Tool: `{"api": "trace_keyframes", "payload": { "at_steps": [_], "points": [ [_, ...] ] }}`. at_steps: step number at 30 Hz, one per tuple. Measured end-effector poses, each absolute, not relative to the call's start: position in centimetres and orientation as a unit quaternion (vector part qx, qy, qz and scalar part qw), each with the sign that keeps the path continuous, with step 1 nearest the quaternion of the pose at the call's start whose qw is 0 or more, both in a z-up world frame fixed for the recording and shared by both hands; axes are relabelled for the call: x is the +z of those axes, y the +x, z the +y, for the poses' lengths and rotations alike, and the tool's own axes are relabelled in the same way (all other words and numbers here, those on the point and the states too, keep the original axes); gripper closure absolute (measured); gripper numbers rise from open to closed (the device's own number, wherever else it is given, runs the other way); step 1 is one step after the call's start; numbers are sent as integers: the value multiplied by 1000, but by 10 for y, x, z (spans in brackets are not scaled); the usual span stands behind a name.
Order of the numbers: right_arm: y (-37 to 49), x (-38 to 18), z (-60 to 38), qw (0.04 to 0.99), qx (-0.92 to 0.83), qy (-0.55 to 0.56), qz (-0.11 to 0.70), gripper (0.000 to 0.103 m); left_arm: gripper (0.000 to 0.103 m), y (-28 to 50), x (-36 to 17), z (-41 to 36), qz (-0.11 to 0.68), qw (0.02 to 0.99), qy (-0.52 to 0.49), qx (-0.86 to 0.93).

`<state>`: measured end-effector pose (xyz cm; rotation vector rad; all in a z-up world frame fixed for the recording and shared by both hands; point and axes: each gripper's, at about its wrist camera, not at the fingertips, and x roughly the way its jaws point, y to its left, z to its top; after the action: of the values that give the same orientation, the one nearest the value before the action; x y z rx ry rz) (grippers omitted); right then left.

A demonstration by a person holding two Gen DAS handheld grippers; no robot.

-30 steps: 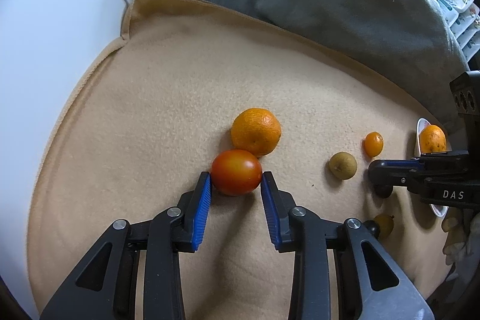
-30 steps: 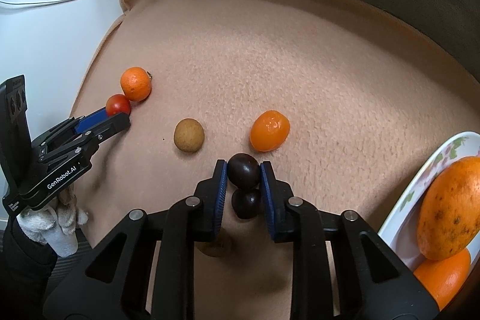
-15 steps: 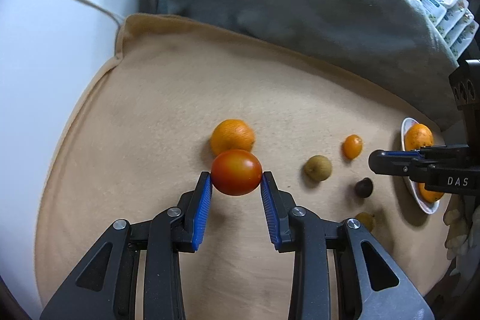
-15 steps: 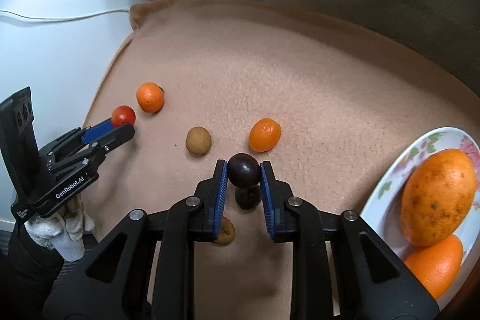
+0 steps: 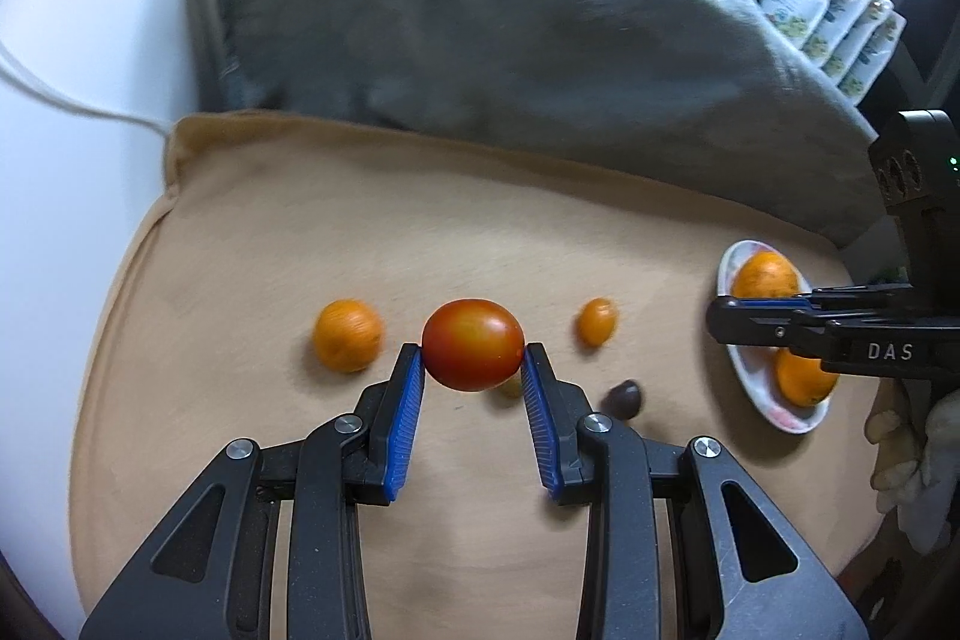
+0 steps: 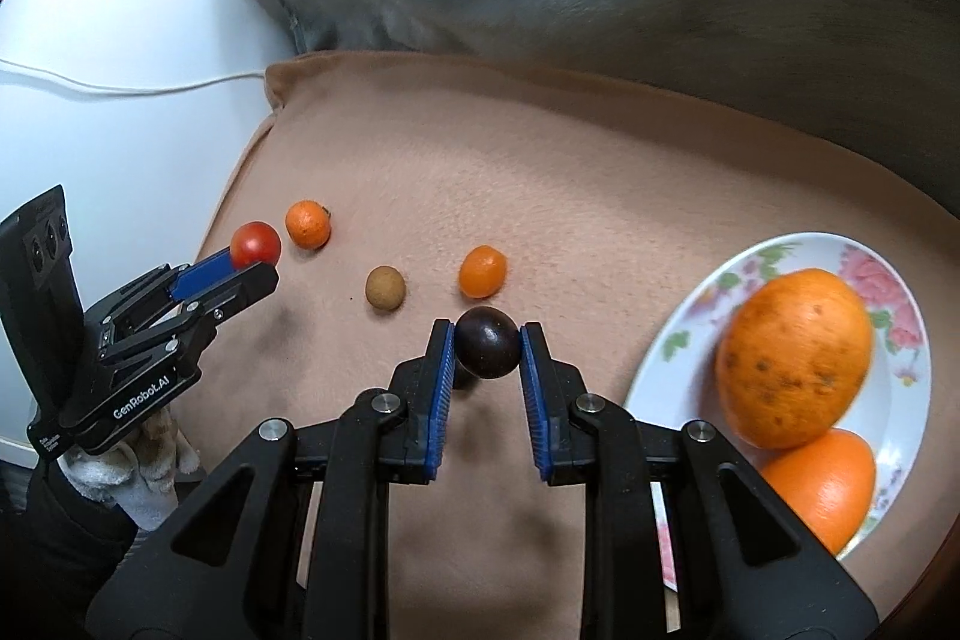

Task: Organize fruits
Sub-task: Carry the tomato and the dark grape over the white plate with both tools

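Note:
My left gripper is shut on a red tomato and holds it above the tan blanket; it shows in the right wrist view too. My right gripper is shut on a dark round fruit, lifted just left of the floral plate. The plate holds two oranges. On the blanket lie an orange, a small orange fruit, a brown round fruit and another dark fruit.
A grey cushion lies behind the blanket. A white cable runs over the white surface at the left. Snack packets stand at the far right.
Both grippers have risen with their fruit. The left one has carried the tomato up and to the right of the orange. The right one has moved nearer the plate.

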<state>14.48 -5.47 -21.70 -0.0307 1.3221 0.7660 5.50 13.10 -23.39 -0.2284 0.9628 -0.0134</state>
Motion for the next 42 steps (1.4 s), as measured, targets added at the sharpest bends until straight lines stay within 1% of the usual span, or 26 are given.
{"api": "trace_keyframes", "payload": {
  "at_steps": [7, 21, 29, 42],
  "points": [
    [149, -205, -81, 736, 331, 1, 591, 80, 71, 61, -225, 102, 460, 882, -99, -41],
    [164, -190, -146, 765, 283, 29, 578, 80, 71, 70, -224, 31, 472, 870, -81, -118],
    [174, -198, -185, 775, 248, 49, 579, 80, 71, 73, -232, -7, 486, 858, -66, -155],
    [179, -222, -218, 772, 223, 60, 592, 80, 71, 88, -236, -45, 500, 845, -52, -180]
  ]
}}
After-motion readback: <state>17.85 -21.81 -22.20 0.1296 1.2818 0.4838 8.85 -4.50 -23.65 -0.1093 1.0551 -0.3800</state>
